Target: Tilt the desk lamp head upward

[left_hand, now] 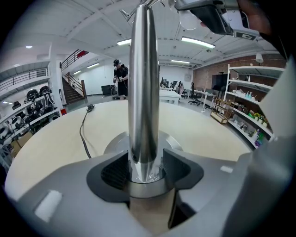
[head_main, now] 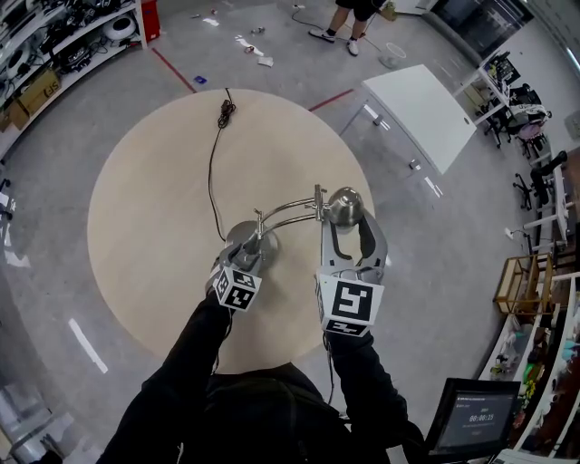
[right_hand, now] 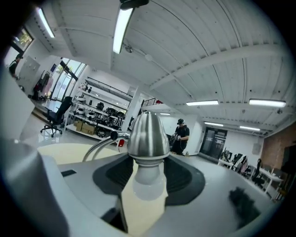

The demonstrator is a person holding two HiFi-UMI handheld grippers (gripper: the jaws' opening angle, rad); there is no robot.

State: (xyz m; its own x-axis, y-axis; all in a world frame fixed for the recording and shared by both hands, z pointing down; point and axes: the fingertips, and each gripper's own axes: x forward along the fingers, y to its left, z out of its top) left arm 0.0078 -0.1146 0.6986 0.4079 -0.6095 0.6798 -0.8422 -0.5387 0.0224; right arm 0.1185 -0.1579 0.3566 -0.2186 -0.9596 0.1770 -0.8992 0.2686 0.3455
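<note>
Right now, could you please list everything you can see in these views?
table: one, round, beige, centre
lamp: one, silver, on the table's near part
cord: one, black, running from the lamp across the table
white table: one, upper right, beyond the round one
monitor: one, black, lower right corner
person: one, dark clothes, standing at the far edge
left gripper: one, grey, shut on the lamp's stem at its base
right gripper: one, grey, shut on the lamp's head
</note>
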